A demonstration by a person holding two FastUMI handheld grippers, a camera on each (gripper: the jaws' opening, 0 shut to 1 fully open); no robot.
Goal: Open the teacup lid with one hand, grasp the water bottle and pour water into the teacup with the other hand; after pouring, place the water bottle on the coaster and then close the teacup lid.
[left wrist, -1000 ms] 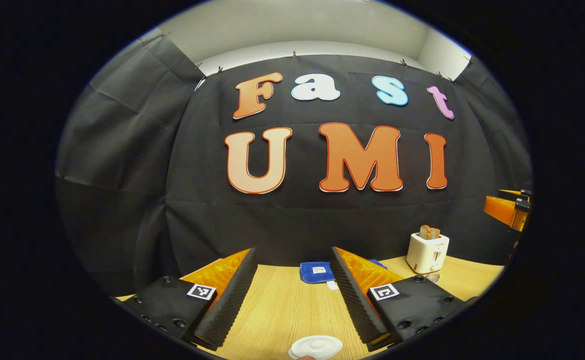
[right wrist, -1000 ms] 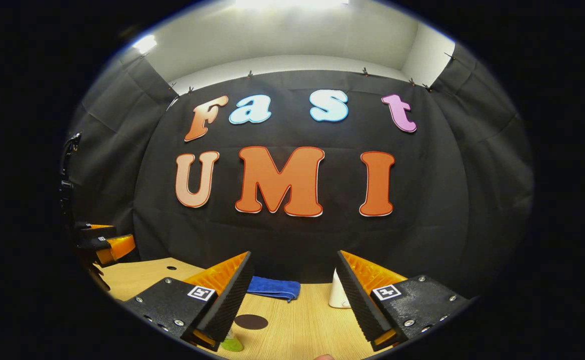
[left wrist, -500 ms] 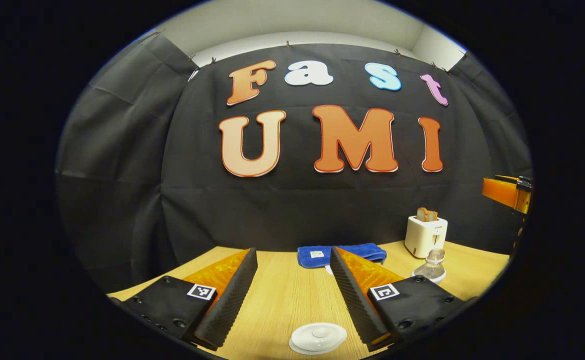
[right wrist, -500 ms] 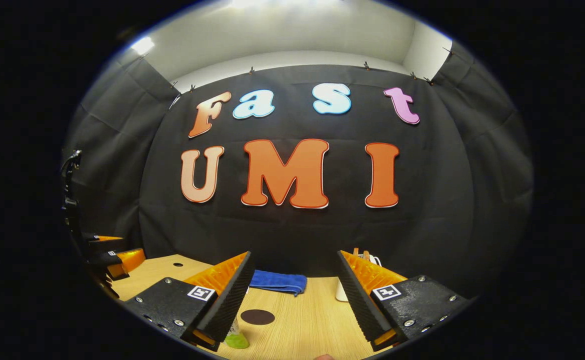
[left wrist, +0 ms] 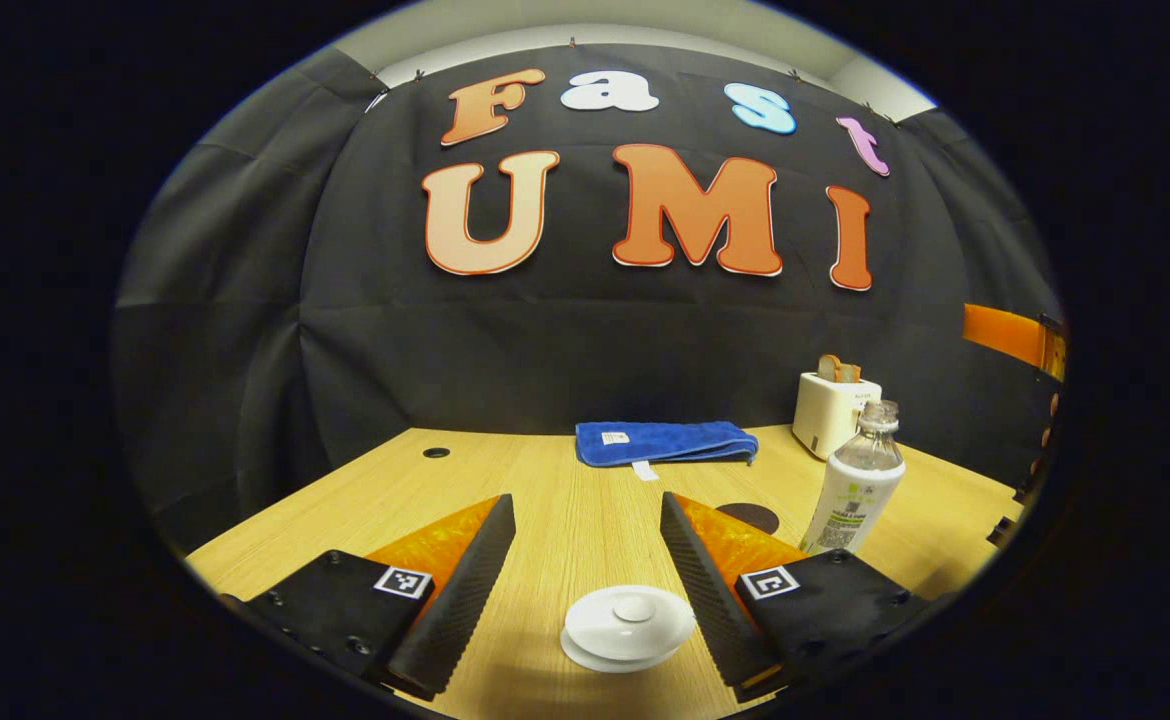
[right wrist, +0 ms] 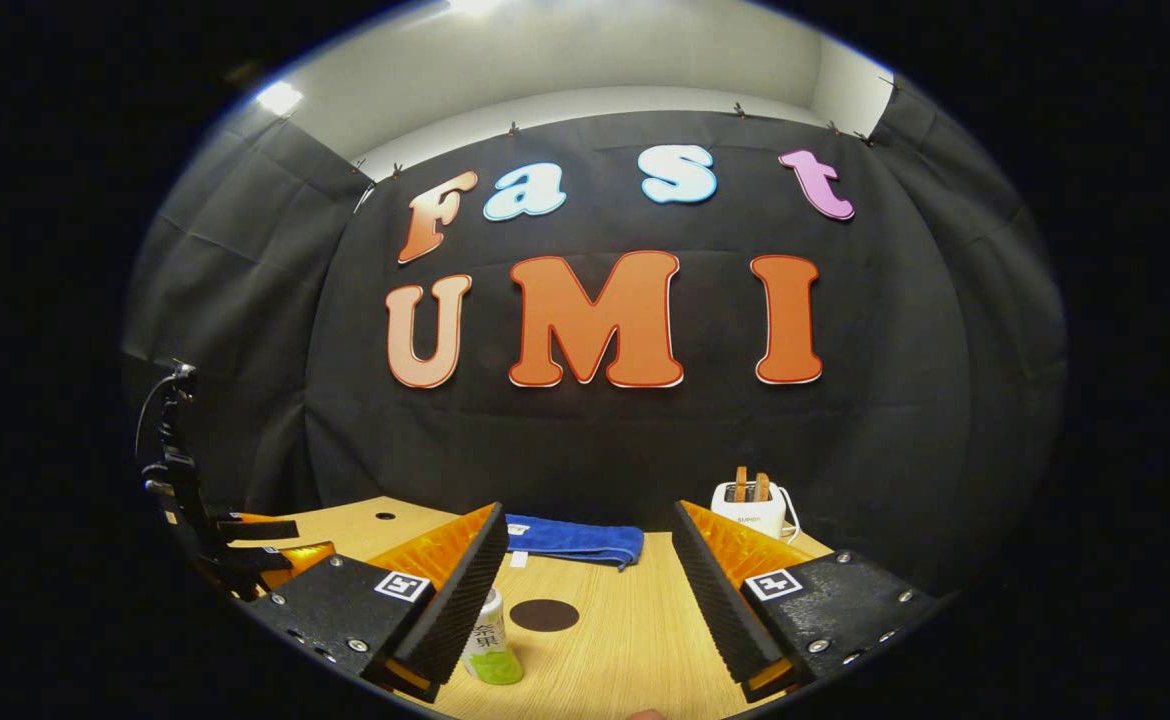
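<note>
since a second ago both of your cameras have tipped down toward the table: in the left gripper view the teacup lid has climbed from the very bottom edge to sit fully in sight, and the water bottle and the coaster have come into view; in the right gripper view the toaster now shows whole.

your left gripper has its jaws spread wide and holds nothing. the white lid with its round knob lies low between the two fingers, nearer the right-hand one, apart from both. you cannot tell from this angle whether it rests on the teacup, since nothing beneath it shows.

the water bottle stands upright on the wood, capped, to the right of that gripper and just right of the dark round coaster, not on it. a blue cloth lies at the back by the wall, with the toaster beyond the bottle.

your right gripper is also released, jaws wide and empty. the bottle peeks out beside its left-hand finger, and the coaster lies ahead between the fingers.
</note>
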